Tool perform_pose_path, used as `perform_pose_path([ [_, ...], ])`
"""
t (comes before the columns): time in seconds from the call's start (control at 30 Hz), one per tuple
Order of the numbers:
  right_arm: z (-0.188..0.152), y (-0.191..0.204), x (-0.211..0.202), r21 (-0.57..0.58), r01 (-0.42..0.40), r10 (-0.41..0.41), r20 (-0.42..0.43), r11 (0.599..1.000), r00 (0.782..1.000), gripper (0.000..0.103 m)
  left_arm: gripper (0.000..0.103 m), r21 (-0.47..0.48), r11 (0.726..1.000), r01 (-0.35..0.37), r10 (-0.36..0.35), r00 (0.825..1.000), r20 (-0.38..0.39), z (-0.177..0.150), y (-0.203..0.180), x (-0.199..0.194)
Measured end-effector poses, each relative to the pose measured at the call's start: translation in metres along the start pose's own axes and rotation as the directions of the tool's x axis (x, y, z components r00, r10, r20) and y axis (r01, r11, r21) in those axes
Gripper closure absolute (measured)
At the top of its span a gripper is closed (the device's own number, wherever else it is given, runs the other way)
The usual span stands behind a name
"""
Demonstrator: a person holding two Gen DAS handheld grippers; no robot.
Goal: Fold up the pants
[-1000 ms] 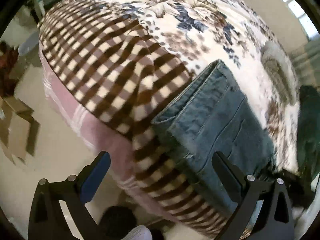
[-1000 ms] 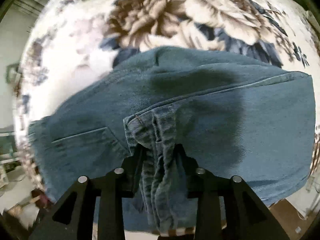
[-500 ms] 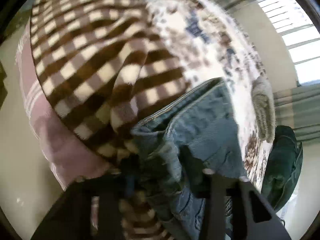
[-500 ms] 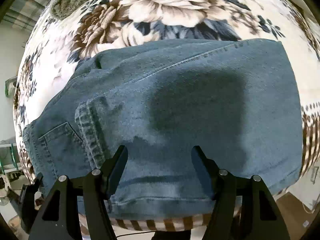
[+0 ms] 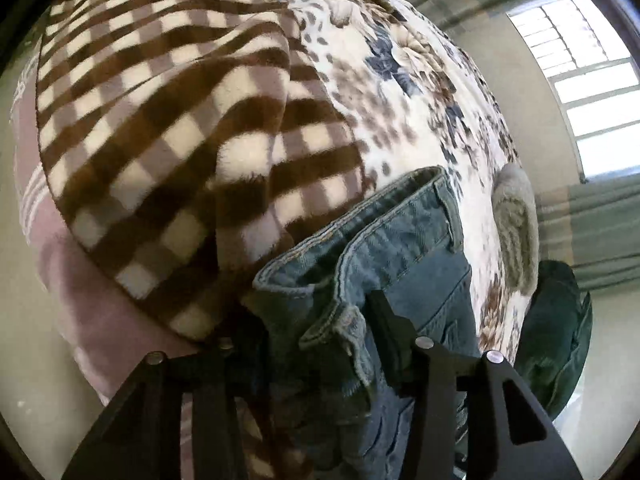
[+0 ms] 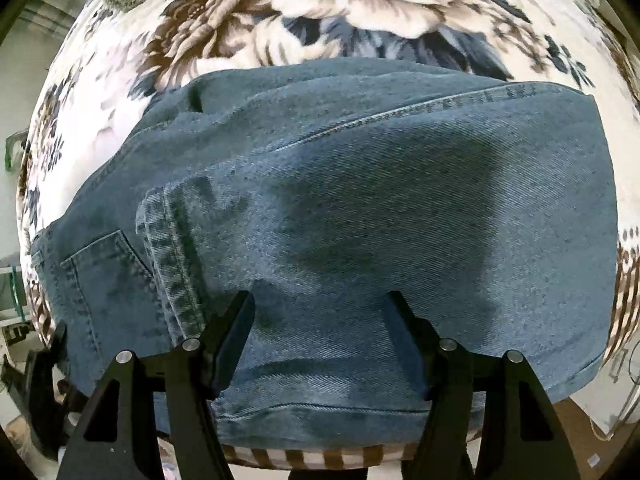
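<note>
- Blue denim pants (image 6: 400,208): folded into a broad stack that lies on the floral-printed bed blanket (image 6: 360,8), close to the bed's near edge, where a band of brown-and-cream checks shows just under the denim.
- Long axis: in the right wrist view the stack runs across the frame, parallel to that near edge; the waistband and back pocket (image 6: 104,280) sit at the end towards the left gripper, and the fold at the opposite end.
- Left gripper (image 5: 320,312): jaws opening, with a bunched ridge of waistband (image 5: 340,276) between them. The pads appear to press it on both sides, so I judge the cloth is grasped. Beside it, the brown-and-cream checked blanket (image 5: 160,128) drapes over the bed's corner.
- Right gripper (image 6: 320,312): released, pointing down over the middle of the stack near the hem edge; its fingers (image 6: 236,328) stand apart above flat denim with nothing between them.
- Deciding relation, as a judgement: the left gripper has the waistband end and is the nearer hand for the next fold, which would carry that end along the long axis towards the far end.
</note>
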State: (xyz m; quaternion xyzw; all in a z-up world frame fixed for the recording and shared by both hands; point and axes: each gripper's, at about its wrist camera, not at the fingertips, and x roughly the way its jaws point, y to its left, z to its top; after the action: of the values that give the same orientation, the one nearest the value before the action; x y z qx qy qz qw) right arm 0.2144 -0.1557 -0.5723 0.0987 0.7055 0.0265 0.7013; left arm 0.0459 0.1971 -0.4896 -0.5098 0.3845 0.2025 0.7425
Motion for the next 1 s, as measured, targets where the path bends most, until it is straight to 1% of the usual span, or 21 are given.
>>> perform_pose_path([
  [0.03, 0.001, -0.001, 0.0, -0.001, -0.002, 0.002, -0.004, 1.0, 1.0, 0.034, 0.072, 0.023, 1.0, -0.003, 0.003, 1.0, 0.024, -0.004, -0.006, -0.007],
  [0.1, 0.004, 0.0, 0.002, 0.002, -0.007, 0.007, -0.007, 1.0, 1.0, 0.034, 0.077, 0.082, 0.996, -0.014, 0.009, 0.998, 0.061, -0.011, -0.018, -0.024],
  [0.23, 0.004, -0.002, 0.006, 0.002, -0.015, 0.015, -0.01, 1.0, 1.0, 0.034, 0.079, 0.126, 0.992, -0.011, -0.002, 0.994, 0.106, -0.024, -0.037, -0.058],
  [0.4, 0.008, -0.002, 0.007, -0.001, -0.028, 0.028, -0.015, 1.0, 1.0, 0.034, 0.079, 0.168, 0.983, -0.072, 0.049, 0.99, 0.134, -0.033, -0.056, -0.083],
  [0.53, 0.011, -0.005, 0.004, 0.0, -0.064, 0.064, -0.019, 0.998, 0.998, 0.034, 0.079, 0.157, 0.984, -0.088, 0.064, 0.986, 0.151, -0.037, -0.057, -0.097],
  [0.73, 0.016, -0.024, -0.004, -0.004, -0.102, 0.102, -0.029, 0.995, 0.994, 0.034, 0.08, 0.167, 0.978, -0.122, 0.093, 0.981, 0.173, -0.044, -0.066, -0.097],
  [0.83, 0.013, -0.03, -0.008, -0.006, -0.111, 0.111, -0.033, 0.994, 0.993, 0.034, 0.08, 0.174, 0.973, -0.151, 0.117, 0.974, 0.193, -0.053, -0.071, -0.099],
  [0.9, 0.011, -0.033, -0.006, -0.009, -0.114, 0.113, -0.044, 0.993, 0.993, 0.034, 0.08, 0.147, 0.977, -0.151, 0.122, 0.974, 0.191, -0.057, -0.07, -0.1],
  [1.0, 0.01, -0.036, -0.007, -0.025, -0.114, 0.112, -0.055, 0.993, 0.992, 0.034, 0.071, 0.072, 0.987, -0.145, 0.132, 0.978, 0.162, -0.055, -0.052, -0.09],
])
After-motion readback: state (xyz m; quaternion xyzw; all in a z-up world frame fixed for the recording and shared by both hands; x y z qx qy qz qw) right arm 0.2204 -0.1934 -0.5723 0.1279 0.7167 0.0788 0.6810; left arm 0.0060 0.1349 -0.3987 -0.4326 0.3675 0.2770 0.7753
